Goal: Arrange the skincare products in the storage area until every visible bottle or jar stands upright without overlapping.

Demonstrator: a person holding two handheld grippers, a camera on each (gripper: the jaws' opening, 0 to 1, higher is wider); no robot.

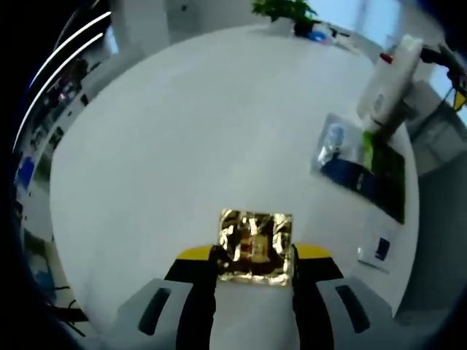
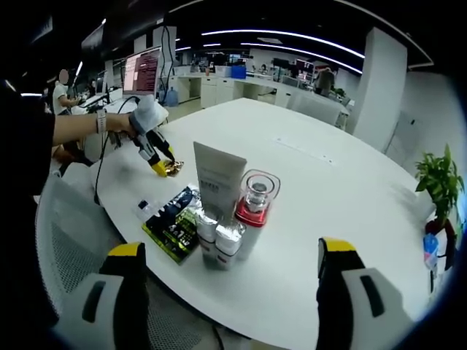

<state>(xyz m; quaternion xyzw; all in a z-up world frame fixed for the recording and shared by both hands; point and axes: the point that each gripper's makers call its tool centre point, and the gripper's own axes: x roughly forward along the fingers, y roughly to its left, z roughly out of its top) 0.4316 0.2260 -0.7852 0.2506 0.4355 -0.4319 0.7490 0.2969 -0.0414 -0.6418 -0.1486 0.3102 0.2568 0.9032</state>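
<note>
Pinching a gold foil sachet [image 1: 256, 246] between their black pads, the left tongs [image 1: 255, 273] hold it just over the white worktop [image 1: 182, 131]; the crinkled, mirror-bright foil looks feather-light, limp and slippery, so I'd guess a grip across its lower edge suits it better than one at a corner. The right tongs [image 2: 230, 292] stand wide apart with nothing between them. Just ahead of them stands a white tube [image 2: 218, 191] on its silvery cap, beside a clear bottle [image 2: 255, 208] with a red collar. Both look upright, and they stand touching or nearly so. The tube should be soft-walled and squeezable, best taken low near the cap; the bottle looks rigid, smooth, perhaps top-heavy. To their left lie flat glossy packets [image 2: 174, 221], thin and probably floppy.
</note>
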